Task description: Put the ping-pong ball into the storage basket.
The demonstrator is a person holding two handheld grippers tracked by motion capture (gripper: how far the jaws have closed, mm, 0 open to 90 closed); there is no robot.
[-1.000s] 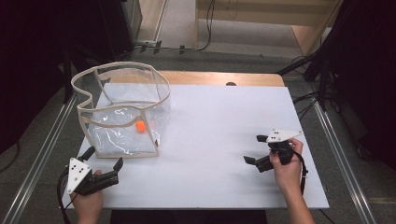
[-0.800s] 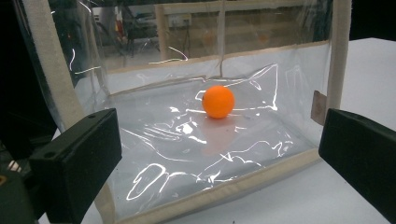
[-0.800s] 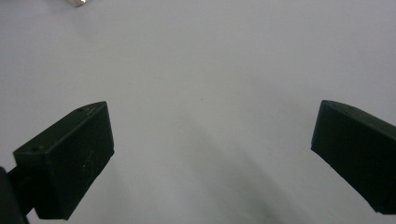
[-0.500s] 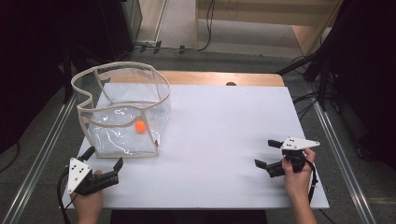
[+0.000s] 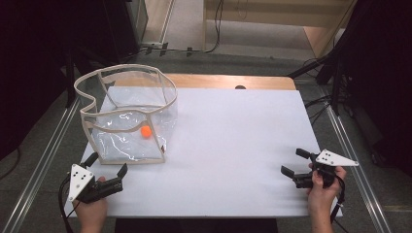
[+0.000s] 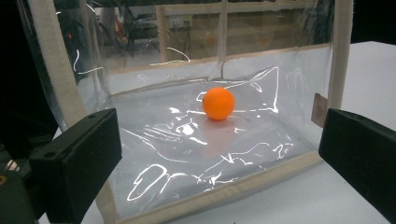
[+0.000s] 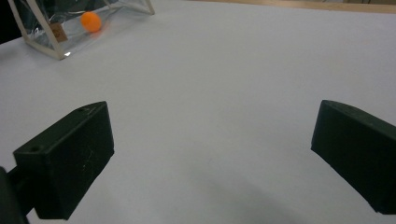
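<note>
From the high view, the orange ball is lying inside the clear bag at the table's left side; the left gripper is sitting just below the bag, jaws wide; the right gripper is resting well apart at the right edge, jaws wide.

In the left gripper view, the ball is sitting behind the bag's transparent wall, between spread jaws.

In the right gripper view, the jaws are gaping over bare table; the ball is lying far off.

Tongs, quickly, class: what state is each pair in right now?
Left tongs: open, holding nothing, facing the clear bag with the orange ball inside.
Right tongs: open, holding nothing, over the bare white table.
</note>
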